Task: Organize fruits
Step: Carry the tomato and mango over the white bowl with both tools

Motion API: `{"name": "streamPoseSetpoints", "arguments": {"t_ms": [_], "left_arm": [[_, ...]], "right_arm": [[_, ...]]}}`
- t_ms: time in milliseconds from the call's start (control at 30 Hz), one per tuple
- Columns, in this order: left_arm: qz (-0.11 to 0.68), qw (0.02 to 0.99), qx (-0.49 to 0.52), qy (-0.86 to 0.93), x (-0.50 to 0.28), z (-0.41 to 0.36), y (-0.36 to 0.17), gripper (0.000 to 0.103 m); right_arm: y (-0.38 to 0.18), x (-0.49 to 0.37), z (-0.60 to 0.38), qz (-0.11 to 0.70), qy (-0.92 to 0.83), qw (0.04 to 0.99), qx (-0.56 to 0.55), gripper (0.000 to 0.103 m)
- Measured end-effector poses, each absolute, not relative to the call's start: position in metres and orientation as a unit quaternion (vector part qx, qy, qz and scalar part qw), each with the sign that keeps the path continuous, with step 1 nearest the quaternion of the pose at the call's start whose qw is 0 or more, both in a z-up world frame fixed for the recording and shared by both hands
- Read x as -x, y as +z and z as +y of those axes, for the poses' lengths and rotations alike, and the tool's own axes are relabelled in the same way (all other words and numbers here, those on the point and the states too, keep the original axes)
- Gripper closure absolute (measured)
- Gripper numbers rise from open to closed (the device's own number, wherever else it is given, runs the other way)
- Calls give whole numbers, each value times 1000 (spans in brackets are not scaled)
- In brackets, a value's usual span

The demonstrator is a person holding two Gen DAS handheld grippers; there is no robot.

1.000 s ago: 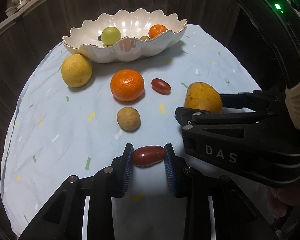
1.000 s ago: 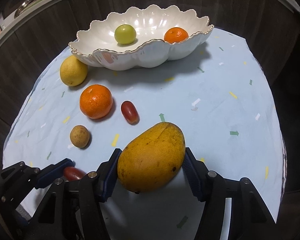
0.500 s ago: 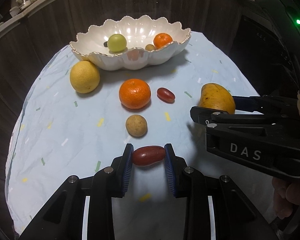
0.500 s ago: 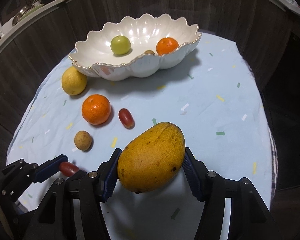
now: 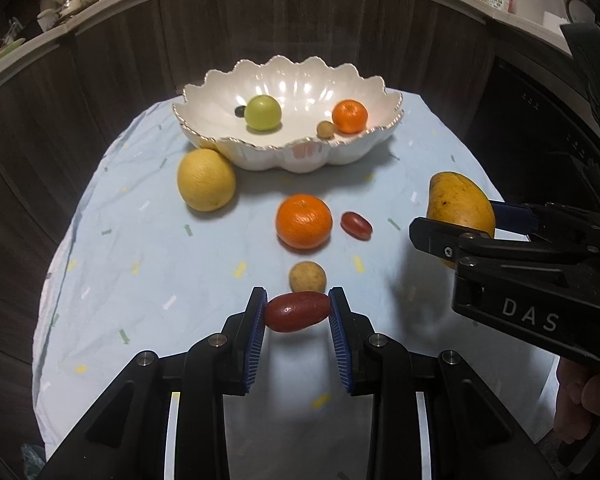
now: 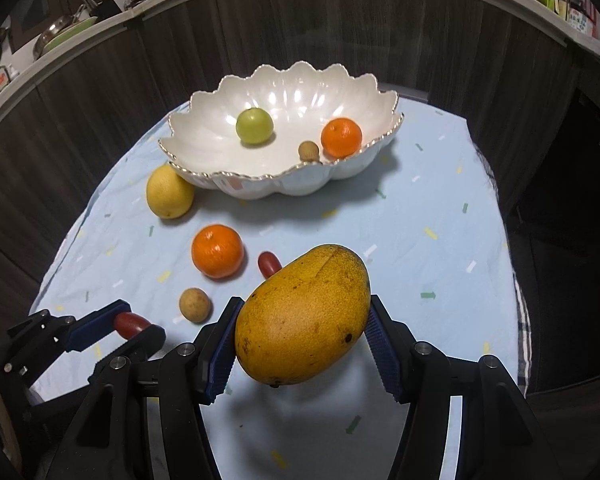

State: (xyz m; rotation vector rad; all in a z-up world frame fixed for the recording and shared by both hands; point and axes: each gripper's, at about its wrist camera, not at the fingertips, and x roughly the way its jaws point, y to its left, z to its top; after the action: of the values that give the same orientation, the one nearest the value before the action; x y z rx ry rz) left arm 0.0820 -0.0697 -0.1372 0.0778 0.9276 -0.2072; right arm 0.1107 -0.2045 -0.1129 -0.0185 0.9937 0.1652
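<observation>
My left gripper (image 5: 298, 312) is shut on a red oblong fruit (image 5: 297, 311), held above the cloth; it also shows in the right wrist view (image 6: 130, 323). My right gripper (image 6: 302, 320) is shut on a yellow mango (image 6: 304, 314), lifted off the table; the mango shows at the right of the left wrist view (image 5: 458, 204). A white scalloped bowl (image 5: 228, 88) at the back holds a green fruit (image 5: 263, 112), a small orange (image 5: 350, 116) and a small brown fruit (image 5: 325, 129).
On the light blue cloth (image 5: 112, 264) lie a yellow citrus (image 5: 206, 179), a large orange (image 5: 303, 221), a second red oblong fruit (image 5: 356, 225) and a small brown round fruit (image 5: 307, 277). Dark wood panels ring the table; a shelf with crockery runs above.
Both grippers have risen and drawn back with their fruit, so the bowl and table look smaller and the bowl's inside shows more. The fruits on the cloth have not moved.
</observation>
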Motion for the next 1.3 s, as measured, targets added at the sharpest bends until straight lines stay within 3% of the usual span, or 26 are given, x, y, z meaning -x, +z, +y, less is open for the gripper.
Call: {"name": "streamPoseSetpoints", "arguments": {"t_ms": [633, 1300], "left_arm": [[421, 901, -24, -97, -100, -49, -99, 72], [382, 921, -20, -76, -178, -28, -59, 72]], "right_arm": [[-72, -124, -193, 445, 78, 892, 13, 43], [-42, -173, -188, 413, 76, 908, 9, 43]]}}
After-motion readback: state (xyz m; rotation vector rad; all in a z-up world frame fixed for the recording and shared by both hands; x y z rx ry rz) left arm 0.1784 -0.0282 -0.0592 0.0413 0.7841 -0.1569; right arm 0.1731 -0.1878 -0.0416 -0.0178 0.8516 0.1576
